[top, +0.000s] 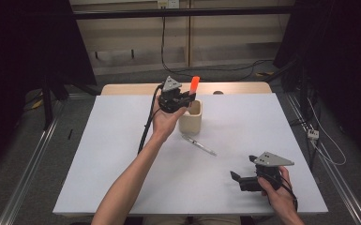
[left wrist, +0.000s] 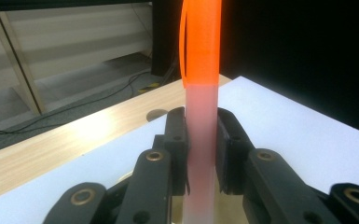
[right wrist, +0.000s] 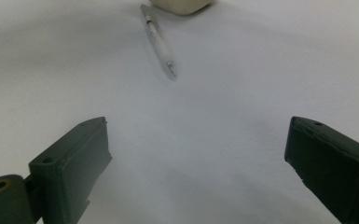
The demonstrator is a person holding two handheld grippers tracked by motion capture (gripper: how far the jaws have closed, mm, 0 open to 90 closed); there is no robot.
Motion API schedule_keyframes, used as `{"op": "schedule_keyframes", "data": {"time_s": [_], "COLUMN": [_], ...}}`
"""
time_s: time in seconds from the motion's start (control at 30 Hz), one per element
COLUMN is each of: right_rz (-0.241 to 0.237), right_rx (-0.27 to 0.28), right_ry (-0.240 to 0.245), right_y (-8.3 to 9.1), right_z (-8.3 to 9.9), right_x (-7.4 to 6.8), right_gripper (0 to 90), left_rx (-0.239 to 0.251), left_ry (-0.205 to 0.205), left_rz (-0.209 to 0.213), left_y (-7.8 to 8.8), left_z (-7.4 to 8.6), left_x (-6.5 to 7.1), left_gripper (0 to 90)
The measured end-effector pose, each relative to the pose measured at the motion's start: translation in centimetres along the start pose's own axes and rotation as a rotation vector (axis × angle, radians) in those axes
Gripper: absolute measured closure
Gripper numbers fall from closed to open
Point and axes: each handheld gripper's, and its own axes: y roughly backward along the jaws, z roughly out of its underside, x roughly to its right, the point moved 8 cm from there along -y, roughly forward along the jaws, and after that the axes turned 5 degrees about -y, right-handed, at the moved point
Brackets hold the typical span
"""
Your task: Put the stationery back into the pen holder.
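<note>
My left gripper (top: pixel 186 97) is shut on an orange-capped marker (top: pixel 194 84), held upright over the cream cup (top: pixel 190 119) at the back middle of the white table. In the left gripper view the marker (left wrist: pixel 201 116) stands between the closed jaws, orange cap up, pale barrel below, with the cup's rim just under the jaws. A clear pen (top: pixel 199 145) lies on the table in front of the cup. My right gripper (top: pixel 241 176) stands open near the front right edge, nothing between its fingers. The right gripper view has the pen (right wrist: pixel 158 42) and the cup's base (right wrist: pixel 181 5) ahead of it.
The white sheet (top: pixel 122 154) covers most of a wooden table (top: pixel 131 88), whose bare strip runs along the back edge. Black cables trail from the left gripper (top: pixel 145 126) and across the floor behind. Dark stands flank both sides.
</note>
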Motion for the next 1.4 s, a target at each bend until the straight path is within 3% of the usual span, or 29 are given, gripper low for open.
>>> {"op": "schedule_keyframes", "data": {"time_s": [0.1, 0.23, 0.67, 0.73, 0.83, 0.97, 1.07, 1.2, 1.3, 1.4], "right_rz": [-0.002, 0.001, -0.005, -0.006, -0.011, -0.016, -0.013, -0.013, -0.015, -0.018], "right_rx": [0.000, 0.001, -0.004, -0.007, -0.005, -0.004, -0.005, -0.006, -0.006, 0.000], "right_ry": [-0.002, -0.004, 0.002, 0.001, 0.000, 0.003, 0.000, -0.006, -0.009, -0.001], "right_y": [0.0, 0.0, -0.3, -0.3, -0.4, -0.5, -0.5, -0.5, -0.5, -0.5], "right_z": [0.0, 0.0, 0.0, 0.0, -0.1, -0.1, -0.1, -0.1, -0.1, -0.2], "right_x": [0.0, 0.0, -0.1, -0.1, -0.1, -0.2, -0.2, -0.2, -0.2, -0.3], "right_gripper": [6.4, 6.4, 6.4, 6.4, 6.5, 6.4, 6.6, 6.6, 6.8, 6.8], "left_rx": [-0.007, -0.028, -0.052, -0.045, -0.030, -0.023, -0.038, -0.079, -0.130, -0.110], "left_ry": [0.010, -0.023, 0.024, 0.034, 0.035, 0.024, 0.019, 0.004, -0.030, -0.023], "left_rz": [-0.004, -0.004, -0.018, -0.033, -0.024, -0.019, -0.027, -0.039, -0.052, -0.066], "left_y": [-0.4, -0.7, -0.6, -0.5, -0.1, 0.3, 0.6, 1.2, 1.7, 2.4], "left_z": [0.5, 1.1, 2.5, 2.4, 2.0, 1.7, 1.7, 1.9, 2.4, 2.4], "left_x": [0.0, -0.1, -0.9, -1.1, -1.1, -1.0, -1.0, -1.2, -1.6, -1.9], "left_gripper": [77.4, 77.4, 76.7, 70.3, 57.5, 49.7, 35.8, 24.2, 18.8, 13.8]}}
